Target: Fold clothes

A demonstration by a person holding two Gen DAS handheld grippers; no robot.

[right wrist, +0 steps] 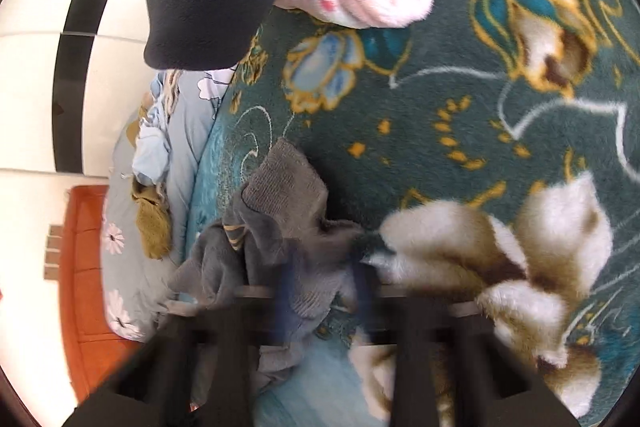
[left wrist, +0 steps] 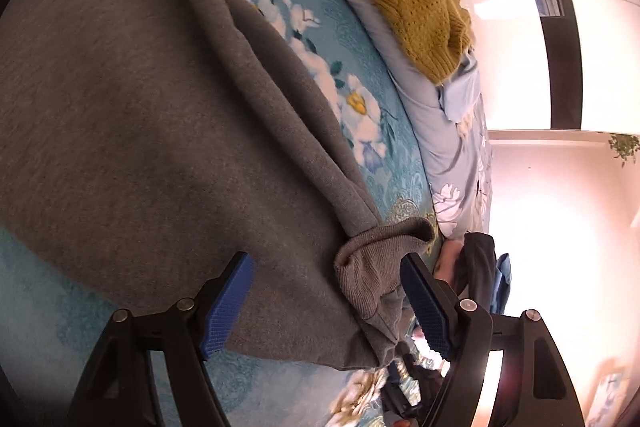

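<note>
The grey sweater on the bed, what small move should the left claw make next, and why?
Probably close the left claw on the grey sweater's ribbed cuff. Its jaws stand open with the bunched cuff between them, so it looks placed for a pinch. The right claw, blurred, seems to straddle grey fabric already.

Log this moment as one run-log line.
stage: sleeve fold | left tool: open around grey sweatshirt cuff | right tool: blurred, grey fabric between fingers, closure unclear | surface: floral blanket
</note>
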